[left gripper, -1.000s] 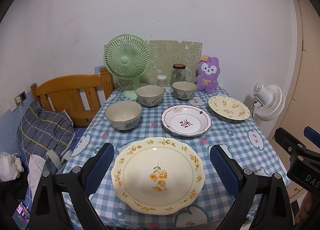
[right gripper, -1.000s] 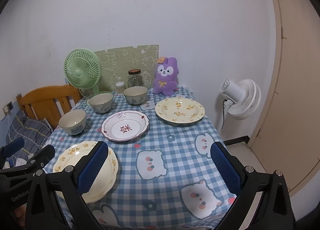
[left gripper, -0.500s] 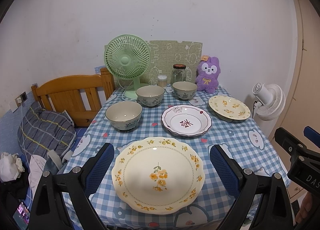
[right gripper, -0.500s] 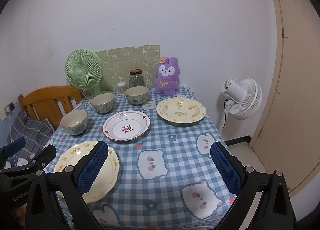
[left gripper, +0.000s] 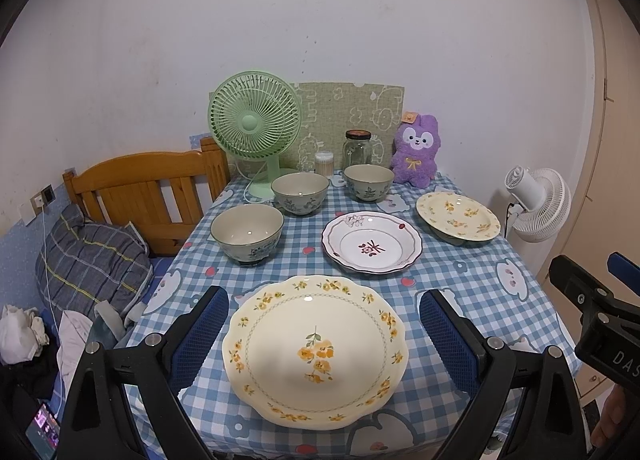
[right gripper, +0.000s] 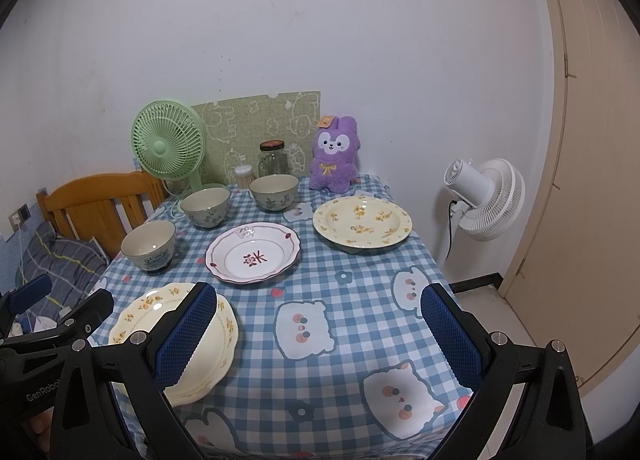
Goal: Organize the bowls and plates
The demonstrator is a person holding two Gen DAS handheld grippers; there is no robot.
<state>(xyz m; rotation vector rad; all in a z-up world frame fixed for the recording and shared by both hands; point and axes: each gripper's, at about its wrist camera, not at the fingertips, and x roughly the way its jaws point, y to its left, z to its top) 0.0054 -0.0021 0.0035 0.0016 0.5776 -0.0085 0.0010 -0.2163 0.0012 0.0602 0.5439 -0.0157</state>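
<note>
A large cream plate with yellow flowers [left gripper: 314,348] lies at the table's near edge, between the fingers of my open, empty left gripper [left gripper: 324,340], which hovers above it. It shows at the near left in the right wrist view [right gripper: 140,320]. A white plate with a maroon rim [left gripper: 372,242] [right gripper: 253,252] sits mid-table. A second cream plate [left gripper: 458,216] [right gripper: 362,223] sits at the right. Three bowls [left gripper: 247,232] [left gripper: 300,193] [left gripper: 369,182] stand along the left and back. My right gripper [right gripper: 318,336] is open and empty over the tablecloth.
A green desk fan [left gripper: 254,128], a glass jar [left gripper: 357,148], a small cotton-swab container [left gripper: 324,162] and a purple plush [left gripper: 416,156] stand at the table's back edge. A wooden chair [left gripper: 148,196] is at the left. A white floor fan [right gripper: 484,196] stands right of the table.
The right wrist view has shifted slightly, with the table a little higher and nearer. The left gripper and the dishes have not visibly moved.
</note>
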